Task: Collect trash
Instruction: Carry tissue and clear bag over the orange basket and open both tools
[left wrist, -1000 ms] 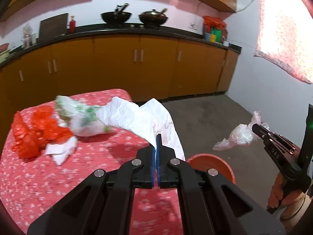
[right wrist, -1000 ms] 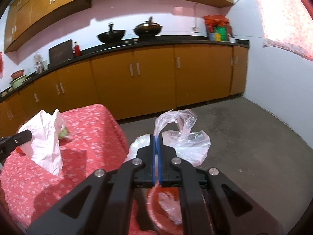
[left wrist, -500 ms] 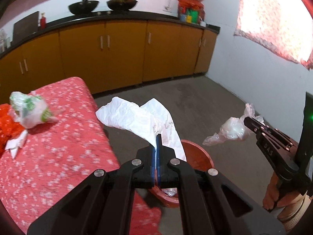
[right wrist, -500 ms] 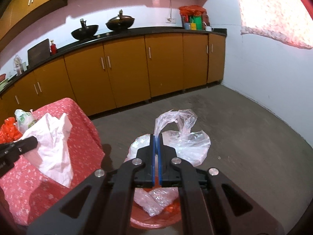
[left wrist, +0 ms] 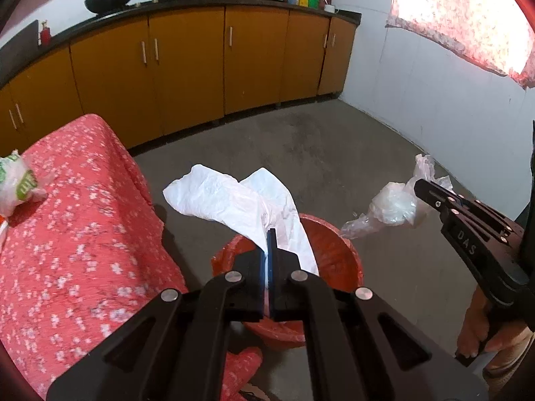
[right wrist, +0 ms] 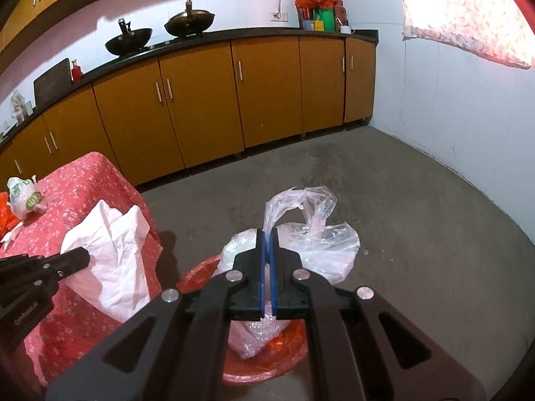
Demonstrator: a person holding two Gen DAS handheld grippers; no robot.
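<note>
Blue pads of the left gripper (left wrist: 268, 234) are pressed together on a crumpled white bag (left wrist: 234, 200), which hangs right above the red bin (left wrist: 347, 260). Just right of the bin's rim, the right gripper (right wrist: 266, 234) pinches a clear plastic bag (right wrist: 314, 234), its pads nearly closed on the film. Inside the bin lie clear plastic (right wrist: 257, 334) and orange scraps (right wrist: 281, 344). Left of the bin stands a table under a red flowered cloth (left wrist: 77, 234), with a green-printed bag (left wrist: 18, 183) at its far edge.
</note>
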